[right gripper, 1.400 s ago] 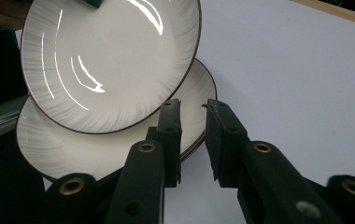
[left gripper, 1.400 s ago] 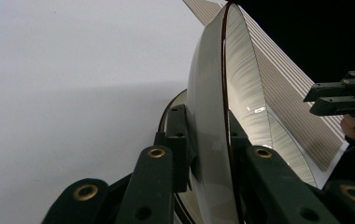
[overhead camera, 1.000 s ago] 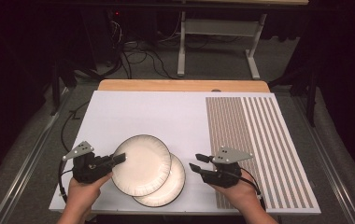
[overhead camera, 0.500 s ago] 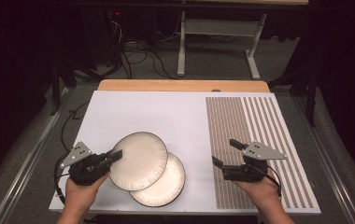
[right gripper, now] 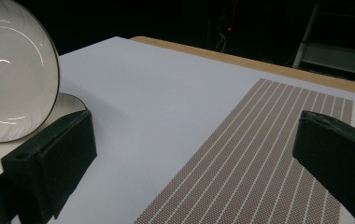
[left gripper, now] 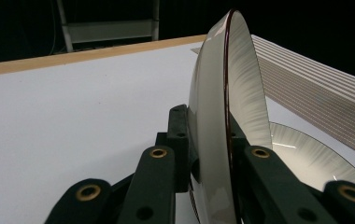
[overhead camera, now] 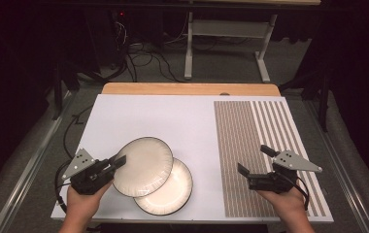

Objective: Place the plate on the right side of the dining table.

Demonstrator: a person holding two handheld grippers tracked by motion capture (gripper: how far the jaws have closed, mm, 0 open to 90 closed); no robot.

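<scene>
Two glossy, glazed ceramic-looking plates: the upper plate [overhead camera: 142, 166] shines with light reflections, its rim edged by a thin dark line, and the lower plate [overhead camera: 170, 190] shares that finish. The surface [overhead camera: 173, 121] is smooth, matt white, with a pale wood strip [overhead camera: 190, 89] behind. A woven, textured striped mat [overhead camera: 265, 145] looks matt. Each gripper has matt black plastic-looking jaws.

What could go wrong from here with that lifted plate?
1. The left tongs pinch the upper plate only at its rim; tilted, it could slip out and drop.
2. It hangs over the lower plate, so a slip could knock or chip both.
3. The right tongs stand open over the striped mat, giving no support.
</scene>
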